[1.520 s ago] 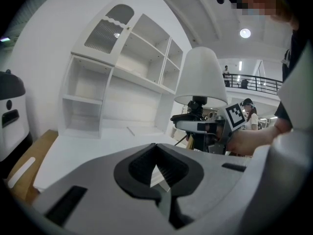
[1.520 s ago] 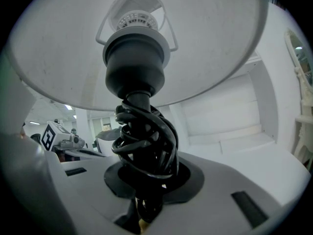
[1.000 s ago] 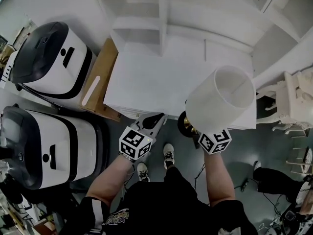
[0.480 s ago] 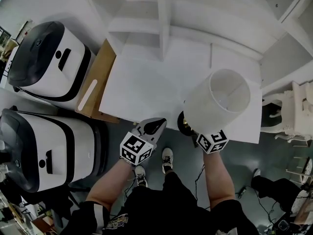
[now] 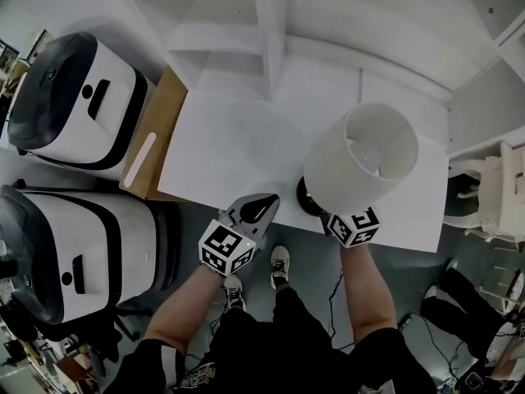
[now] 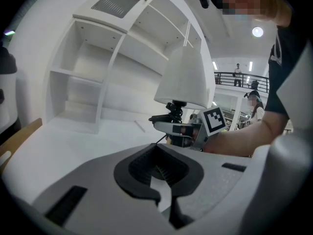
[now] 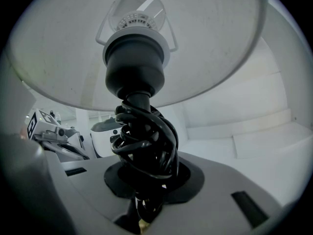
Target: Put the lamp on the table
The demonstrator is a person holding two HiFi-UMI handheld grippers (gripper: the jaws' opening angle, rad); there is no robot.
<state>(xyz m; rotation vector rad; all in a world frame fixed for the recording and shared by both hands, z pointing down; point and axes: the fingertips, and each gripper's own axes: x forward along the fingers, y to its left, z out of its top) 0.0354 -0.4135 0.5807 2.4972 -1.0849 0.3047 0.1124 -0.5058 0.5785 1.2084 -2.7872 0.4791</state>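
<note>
The lamp has a white drum shade [image 5: 362,164] and a dark round base [image 5: 306,198]; it hangs tilted over the front edge of the white table [image 5: 230,146]. My right gripper [image 5: 332,213] is shut on the lamp's stem, which is wound with black cord [image 7: 145,143], just under the bulb socket [image 7: 134,65]. My left gripper [image 5: 261,208] hovers at the table's front edge, left of the lamp's base, shut with nothing in it. In the left gripper view the shade [image 6: 182,80] and the right gripper [image 6: 176,127] show beyond my left gripper [image 6: 157,150].
Two white and black machines [image 5: 74,89] [image 5: 70,245] stand left of the table, with a wooden board [image 5: 152,142] between them and it. White shelving [image 5: 262,23] rises behind the table. A white chair [image 5: 500,191] is at the right. The person's shoes [image 5: 281,263] are below.
The lamp and the right gripper have moved forward, so the base is now over the table's front edge instead of the floor. The left gripper has kept pace beside it.
</note>
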